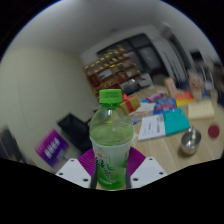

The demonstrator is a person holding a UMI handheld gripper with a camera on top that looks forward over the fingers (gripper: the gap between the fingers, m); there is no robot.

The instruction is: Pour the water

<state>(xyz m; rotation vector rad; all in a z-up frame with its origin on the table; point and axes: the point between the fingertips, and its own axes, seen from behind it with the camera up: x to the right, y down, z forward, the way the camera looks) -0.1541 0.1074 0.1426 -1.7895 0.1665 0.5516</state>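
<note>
While held upright, bottle (110, 140): green cap, clear body, standing between the two fingers.
Gripper (111, 172): jaws narrow — both pads pressed on the bottle's lower sides.
Table (165, 150): beyond — papers, a teal book (176, 122), a metal bowl (189, 142).

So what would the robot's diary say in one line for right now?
task: pour water | gripper: shut on bottle | bottle: upright, green cap on | metal bowl: on table beyond | pouring: not yet
</note>
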